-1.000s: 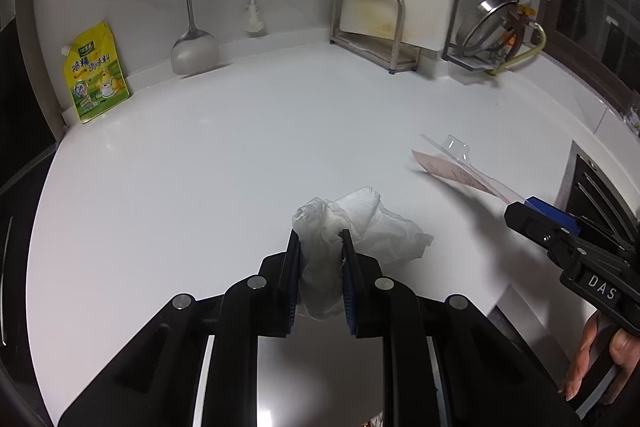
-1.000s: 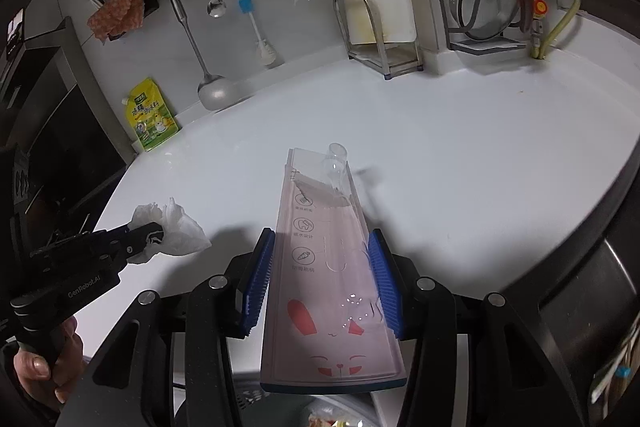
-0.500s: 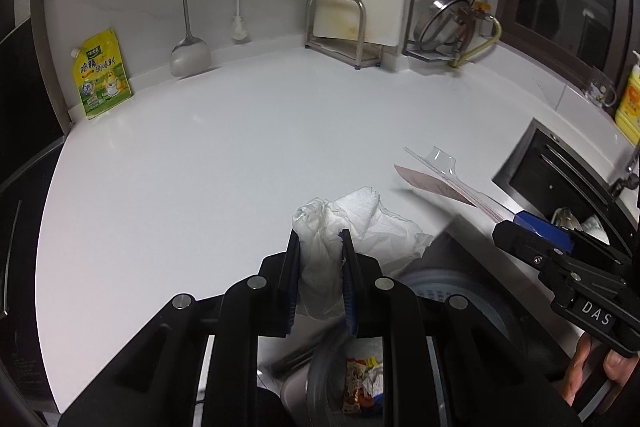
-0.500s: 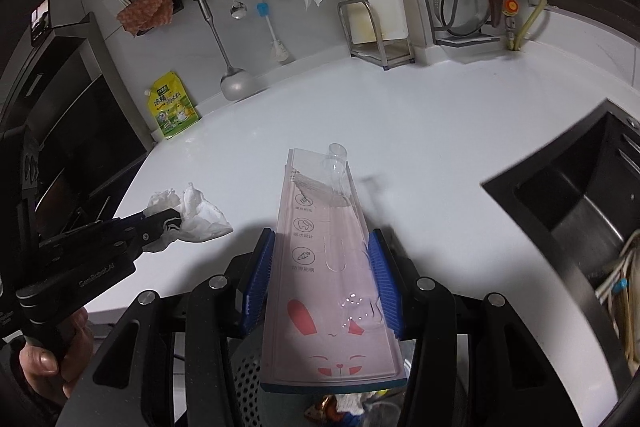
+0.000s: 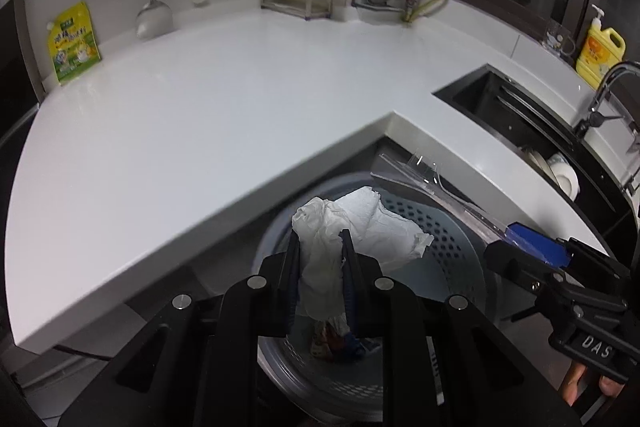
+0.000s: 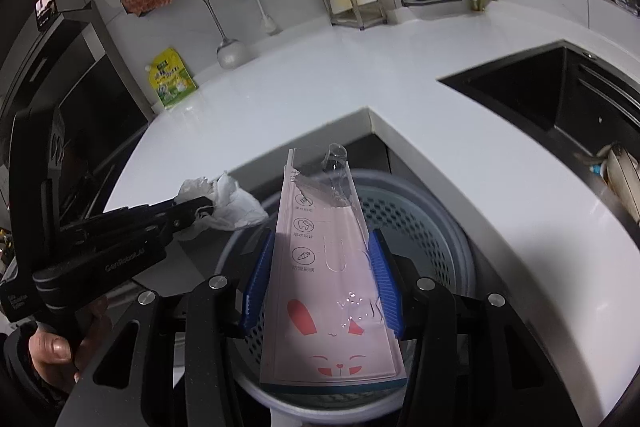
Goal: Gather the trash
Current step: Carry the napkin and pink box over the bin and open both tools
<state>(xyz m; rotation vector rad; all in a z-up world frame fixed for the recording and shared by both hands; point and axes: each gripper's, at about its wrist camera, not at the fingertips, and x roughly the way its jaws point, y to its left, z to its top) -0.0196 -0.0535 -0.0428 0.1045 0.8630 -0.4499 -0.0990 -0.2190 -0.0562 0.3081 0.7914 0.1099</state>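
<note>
Over the bin: both tools hang above a grey perforated trash bin (image 5: 440, 239) tucked into the inner corner of the counter (image 5: 200, 115).
Left tool (image 5: 320, 259): pressed together on a crumpled white paper towel (image 5: 352, 227), pinched low so the loose part billows clear above the bin mouth, by my guess ready to fall straight in.
Right tool (image 6: 320, 287): half spread, its blue pads (image 6: 258, 279) squeezing the 2 long edges of a pink rabbit-print toothbrush package (image 6: 324, 267) with a clear blister, held lengthwise and tilted over the bin.
Bin contents: some colourful wrappers (image 5: 332, 343) lie at the bottom.
Step, as I judge it: release both pieces; the stiff package may catch on the rim.
Counter: white, glossy, bare except for a yellow-green pouch (image 5: 74, 41) leaning on the back wall.
Room: dim kitchen, ladle (image 5: 152, 15) and brush on a wall rail, dark sink (image 5: 520, 123) to the right, yellow soap bottle (image 5: 600, 55) beyond.
</note>
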